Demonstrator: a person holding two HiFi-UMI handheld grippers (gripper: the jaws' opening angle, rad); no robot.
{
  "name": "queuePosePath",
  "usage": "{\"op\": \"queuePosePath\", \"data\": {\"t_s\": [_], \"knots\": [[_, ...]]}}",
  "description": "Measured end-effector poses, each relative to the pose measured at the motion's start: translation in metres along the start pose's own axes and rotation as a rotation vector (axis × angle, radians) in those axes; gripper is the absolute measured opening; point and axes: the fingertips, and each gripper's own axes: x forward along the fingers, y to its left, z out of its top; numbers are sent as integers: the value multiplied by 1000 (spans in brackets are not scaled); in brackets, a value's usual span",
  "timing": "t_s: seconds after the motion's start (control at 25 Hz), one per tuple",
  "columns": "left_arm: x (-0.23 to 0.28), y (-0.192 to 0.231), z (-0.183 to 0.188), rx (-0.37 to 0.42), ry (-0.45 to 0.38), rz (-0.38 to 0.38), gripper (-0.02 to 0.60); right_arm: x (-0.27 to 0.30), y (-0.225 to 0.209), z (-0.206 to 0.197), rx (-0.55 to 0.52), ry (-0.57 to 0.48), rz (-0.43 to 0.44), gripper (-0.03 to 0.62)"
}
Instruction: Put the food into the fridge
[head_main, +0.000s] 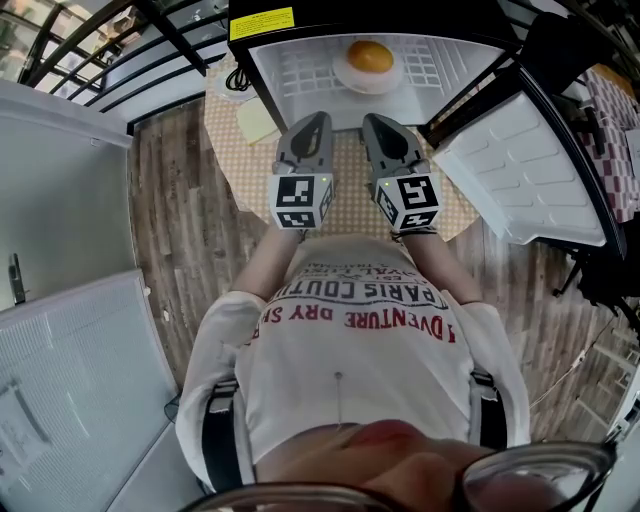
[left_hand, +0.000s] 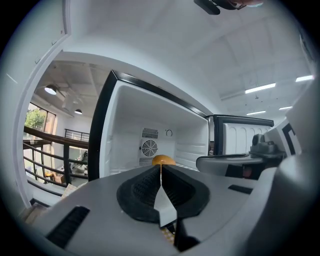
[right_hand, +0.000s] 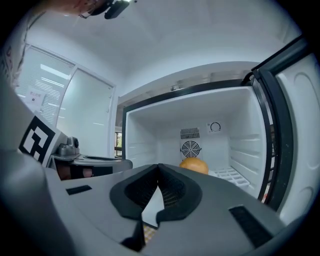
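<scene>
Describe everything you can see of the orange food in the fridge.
The orange food is a round, smooth, glossy dome, possibly a bun or a fruit. It sits on a small white plate on the white wire shelf inside the open fridge, in front of the rear fan grille. Nothing else touches it.

Directly below the left tongs (head_main: 316, 118) and the right tongs (head_main: 374, 120) lies a round surface in beige checked cloth (head_main: 240, 165). Just left of the left tongs, a pale yellow paper square (head_main: 258, 122) lies on it, with a black cable (head_main: 236, 80) beyond. Brown wood-plank floor (head_main: 180, 230) spreads out on both sides. Far ahead and left runs a black metal railing (head_main: 90, 45). Well off to the right of the right tongs there's a red-and-white checked cloth (head_main: 612, 130). High above, long ceiling strip lights (left_hand: 260, 88) glow.
</scene>
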Motion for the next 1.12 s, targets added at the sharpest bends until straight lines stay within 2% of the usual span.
{"op": "queuePosePath", "data": {"t_s": [0.56,1.12], "knots": [[-1,-5,-3,13,13,2,28,-1,-3,-11,-7,47,4,26],[3,-9,-10,8,33,3,28,1,-10,-15,-14,51,-13,26]]}}
